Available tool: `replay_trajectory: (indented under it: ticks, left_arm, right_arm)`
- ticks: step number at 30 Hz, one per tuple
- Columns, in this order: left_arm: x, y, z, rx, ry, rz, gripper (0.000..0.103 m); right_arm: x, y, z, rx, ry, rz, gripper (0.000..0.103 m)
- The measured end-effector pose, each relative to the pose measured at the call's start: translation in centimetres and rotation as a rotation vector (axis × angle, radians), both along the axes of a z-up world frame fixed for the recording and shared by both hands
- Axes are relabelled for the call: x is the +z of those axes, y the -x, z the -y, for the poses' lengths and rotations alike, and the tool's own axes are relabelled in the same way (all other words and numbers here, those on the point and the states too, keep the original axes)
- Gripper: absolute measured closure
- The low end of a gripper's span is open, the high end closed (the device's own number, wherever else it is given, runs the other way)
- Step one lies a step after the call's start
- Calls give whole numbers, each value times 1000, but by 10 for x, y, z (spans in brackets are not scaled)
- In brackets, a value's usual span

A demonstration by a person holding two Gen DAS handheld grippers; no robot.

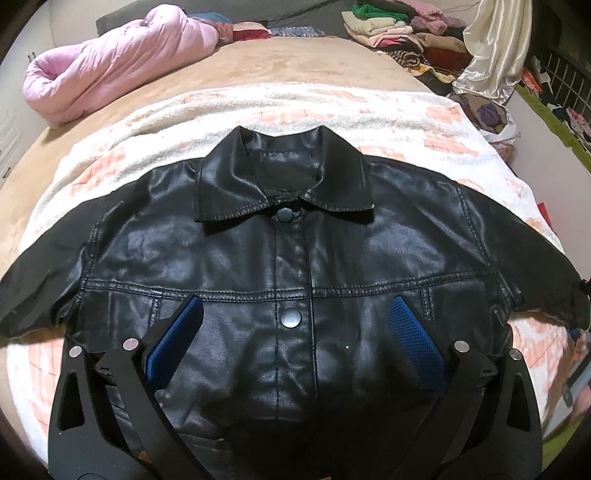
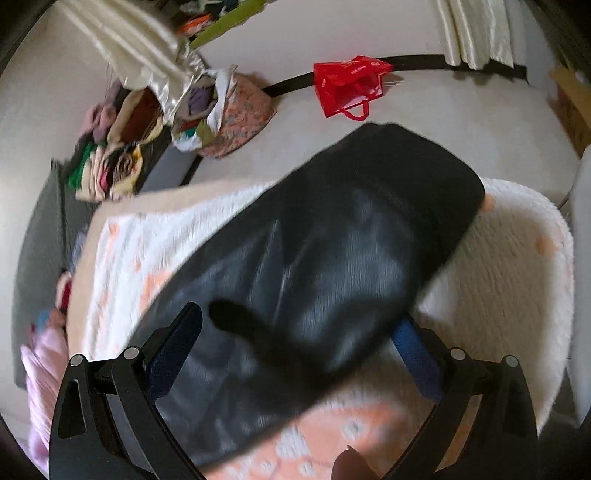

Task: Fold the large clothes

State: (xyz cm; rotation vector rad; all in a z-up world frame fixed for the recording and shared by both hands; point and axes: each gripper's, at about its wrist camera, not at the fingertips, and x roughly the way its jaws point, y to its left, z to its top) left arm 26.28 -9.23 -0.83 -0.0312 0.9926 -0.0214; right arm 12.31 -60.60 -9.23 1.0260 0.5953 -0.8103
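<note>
A black leather jacket (image 1: 295, 251) lies front up, snapped shut, on a white and peach blanket (image 1: 332, 107), collar away from me and both sleeves spread out. My left gripper (image 1: 295, 314) hovers open over the jacket's lower front, its blue pads on either side of the middle snap (image 1: 291, 318). In the blurred right wrist view a jacket sleeve (image 2: 332, 236) runs diagonally between the wide-open fingers of my right gripper (image 2: 295, 325), which is above it. I cannot tell whether the pads touch the leather.
A pink quilt (image 1: 110, 62) lies rolled at the bed's far left. Stacks of folded clothes (image 1: 388, 29) sit at the far right. A red bag (image 2: 351, 83) and a patterned bag of clothes (image 2: 229, 114) stand on the floor beyond the bed edge.
</note>
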Motion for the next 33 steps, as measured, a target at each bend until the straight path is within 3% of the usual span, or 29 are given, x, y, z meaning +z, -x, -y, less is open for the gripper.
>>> replay_trajectory:
  ticks: [4,5,6,8,9,12,16,21,26,33]
  left_arm:
    - [8,-2,-8,-7,25,4,8]
    - [9,-3,-10,-8,29,3,8]
    - [11,-4,-12,-14,32,2,8]
    - [12,-6,-17,-20,35,-1,8]
    - [12,-7,-22,-20,38,-4,8]
    - [12,-11,-36,-7,65,-10,8]
    - [13,-12,-59,15,110,-11,8]
    - [15,-12,-90,49,151,-3,8]
    - [18,-9,-115,66,180,14,8]
    - [23,-5,-150,93,215,34,8]
  right_arm:
    - [-2,-2,12,-20,-1,66,6]
    - [-1,0,13,-20,10,90,20]
    - [0,1,15,-17,19,112,45]
    - [1,5,18,-4,23,161,71]
    - [3,7,19,14,16,201,80]
    - [23,6,12,69,62,269,93]
    - [84,-13,-27,222,212,350,94]
    - [147,-44,-83,400,378,378,97]
    - [183,-75,-143,554,463,385,97]
    - [210,-111,-225,748,529,424,98]
